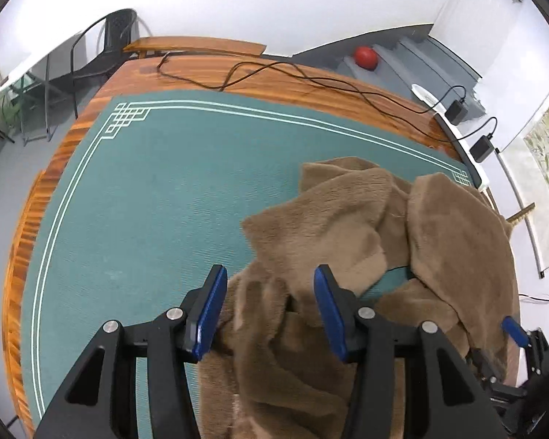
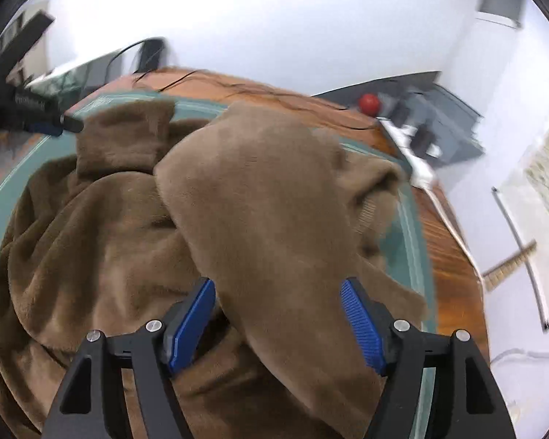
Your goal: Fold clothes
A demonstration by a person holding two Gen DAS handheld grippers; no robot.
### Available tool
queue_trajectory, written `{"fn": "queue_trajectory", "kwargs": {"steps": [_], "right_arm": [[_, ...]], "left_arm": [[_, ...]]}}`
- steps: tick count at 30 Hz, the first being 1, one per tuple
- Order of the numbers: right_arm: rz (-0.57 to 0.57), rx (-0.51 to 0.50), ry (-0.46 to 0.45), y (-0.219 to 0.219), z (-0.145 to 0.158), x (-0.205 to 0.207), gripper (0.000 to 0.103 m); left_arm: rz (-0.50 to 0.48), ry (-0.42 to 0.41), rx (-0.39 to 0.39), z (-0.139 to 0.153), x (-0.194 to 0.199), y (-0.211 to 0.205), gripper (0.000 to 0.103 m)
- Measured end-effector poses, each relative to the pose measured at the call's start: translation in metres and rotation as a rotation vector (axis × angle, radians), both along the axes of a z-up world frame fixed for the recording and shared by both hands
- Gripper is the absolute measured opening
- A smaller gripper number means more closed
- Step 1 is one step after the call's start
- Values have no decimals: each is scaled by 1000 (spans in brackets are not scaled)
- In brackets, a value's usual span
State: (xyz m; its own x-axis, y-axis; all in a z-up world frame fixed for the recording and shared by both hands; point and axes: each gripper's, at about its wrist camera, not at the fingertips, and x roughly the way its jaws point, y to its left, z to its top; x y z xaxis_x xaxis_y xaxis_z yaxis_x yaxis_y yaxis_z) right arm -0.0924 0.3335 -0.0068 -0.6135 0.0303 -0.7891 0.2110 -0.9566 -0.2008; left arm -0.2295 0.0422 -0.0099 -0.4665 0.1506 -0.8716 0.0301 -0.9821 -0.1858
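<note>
The brown garment [image 2: 135, 241] hides the mat; far wall blurred.

One brown fleece garment [image 1: 347, 226] lies on one green mat [image 1: 164, 190] on one wooden table [image 1: 274, 80], with two black power adapters [image 1: 456, 111], one red ball [image 1: 365, 57], one black chair [image 1: 106, 47] and two grippers [image 1: 271, 311].

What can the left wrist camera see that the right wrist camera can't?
Only the left wrist view shows the black metal chair and the white knot pattern in the green mat's corner. Only the right wrist view shows a ribbed cuff on the sleeve. Both show the fuzzy brown garment, the green mat, the wooden table, the red ball, and both grippers: left, right.
</note>
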Motion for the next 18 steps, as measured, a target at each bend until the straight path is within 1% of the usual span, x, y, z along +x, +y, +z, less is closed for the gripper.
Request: {"fn": "queue_trajectory", "kwargs": {"steps": [2,3,5,7,8,9,11,12,15,18], "right_arm": [[6,8,-26,-6,-7,-11,74],[-5,28,-31,-7,-12,-16,74],[-46,13,-29,0,-16,-22,73],[-102,-39,-13,14,-13,-22,57],[-135,-46,0,22,-10,-19,42],[-169,-47,13,31,-7,-16,36],[-236,-50,40,50,-1,-11,36],[-286,-56,59,63,3,-5,36],[-443,-70,107,103,13,12,36],[-671,-73,134,156,14,39,36]], "left_arm": [[-7,-15,0,-4,0,-2,55],[-11,-22,0,-6,0,-3,56],[-24,-30,2,-9,2,-2,60],[-31,-35,1,-10,0,0,65],[-34,-38,2,-11,-2,2,67],[-38,-41,4,-12,-4,5,69],[-49,-47,5,-14,-7,11,72],[-59,-50,4,-15,-9,15,74],[-98,-62,-7,-18,-12,31,75],[-137,-65,-15,-19,-14,45,75]]}}
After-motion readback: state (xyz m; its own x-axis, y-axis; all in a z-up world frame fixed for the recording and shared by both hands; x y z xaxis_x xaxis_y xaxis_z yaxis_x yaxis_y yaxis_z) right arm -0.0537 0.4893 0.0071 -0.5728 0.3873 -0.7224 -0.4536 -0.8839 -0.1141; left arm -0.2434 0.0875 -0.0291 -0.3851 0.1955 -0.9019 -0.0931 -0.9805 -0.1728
